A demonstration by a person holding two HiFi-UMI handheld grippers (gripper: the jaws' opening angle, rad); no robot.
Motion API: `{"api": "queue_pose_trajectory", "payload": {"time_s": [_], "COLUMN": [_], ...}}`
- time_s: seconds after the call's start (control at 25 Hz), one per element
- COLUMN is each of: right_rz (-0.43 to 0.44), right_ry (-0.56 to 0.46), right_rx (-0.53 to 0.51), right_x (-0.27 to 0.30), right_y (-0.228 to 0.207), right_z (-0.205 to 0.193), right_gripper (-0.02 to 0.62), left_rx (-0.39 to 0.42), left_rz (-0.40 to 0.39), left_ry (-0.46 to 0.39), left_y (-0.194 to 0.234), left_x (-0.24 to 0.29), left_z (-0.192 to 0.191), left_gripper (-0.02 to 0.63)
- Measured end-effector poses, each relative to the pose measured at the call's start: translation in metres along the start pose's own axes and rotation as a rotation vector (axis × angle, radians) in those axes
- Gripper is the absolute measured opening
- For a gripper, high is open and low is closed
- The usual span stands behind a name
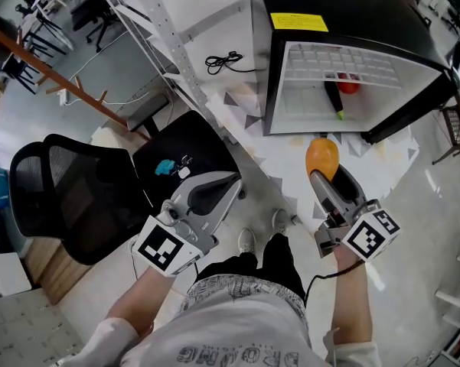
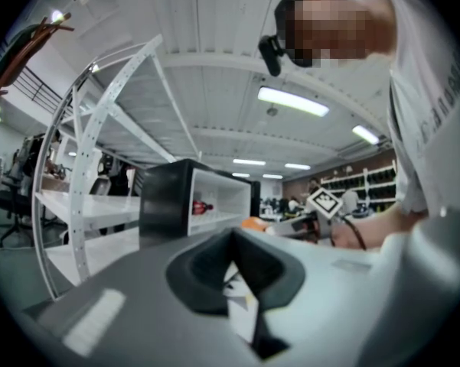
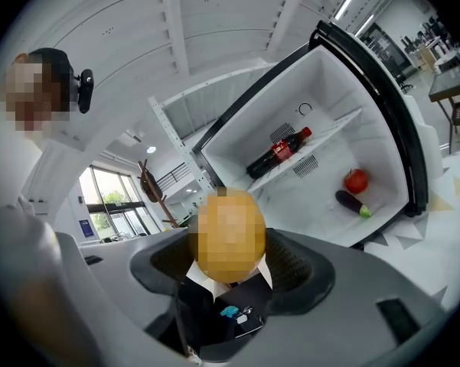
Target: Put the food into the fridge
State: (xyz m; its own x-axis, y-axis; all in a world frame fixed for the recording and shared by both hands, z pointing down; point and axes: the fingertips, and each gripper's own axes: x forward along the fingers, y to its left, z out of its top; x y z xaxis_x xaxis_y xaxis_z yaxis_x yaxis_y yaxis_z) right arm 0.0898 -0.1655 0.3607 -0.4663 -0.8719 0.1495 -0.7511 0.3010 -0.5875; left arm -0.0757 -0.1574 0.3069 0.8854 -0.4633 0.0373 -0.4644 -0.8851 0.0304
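Orange fruit [image 1: 322,157], black fridge [image 1: 352,6] with white interior, red tomato [image 1: 349,85], black chair [image 1: 57,197]

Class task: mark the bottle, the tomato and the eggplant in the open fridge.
bottle [image 3: 282,151], right gripper view, on its label.
tomato [image 3: 356,180], right gripper view, middle of its skin.
eggplant [image 3: 350,202], right gripper view, on its dark body.

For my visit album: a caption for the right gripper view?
Right hand-held gripper holds an orange fruit before an open fridge containing bottle, tomato and eggplant.

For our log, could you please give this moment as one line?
right tongs: shut on orange fruit | left tongs: shut, empty | fridge: open
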Motion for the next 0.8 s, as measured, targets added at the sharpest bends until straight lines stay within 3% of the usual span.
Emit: {"api": "queue_pose_trajectory", "payload": {"time_s": [0.8], "right_rz": [0.081], "right_ry": [0.102], "right_rx": [-0.091], "right_x": [0.098], "right_y": [-0.099], "right_z": [0.008], "right_gripper": [0.279], "left_rx": [0.048], "left_rz": [0.126], "left_ry": [0.083], "left_y": [0.02], "left_x": [0.055], "left_z": [-0.025], "left_gripper": [0.006]}}
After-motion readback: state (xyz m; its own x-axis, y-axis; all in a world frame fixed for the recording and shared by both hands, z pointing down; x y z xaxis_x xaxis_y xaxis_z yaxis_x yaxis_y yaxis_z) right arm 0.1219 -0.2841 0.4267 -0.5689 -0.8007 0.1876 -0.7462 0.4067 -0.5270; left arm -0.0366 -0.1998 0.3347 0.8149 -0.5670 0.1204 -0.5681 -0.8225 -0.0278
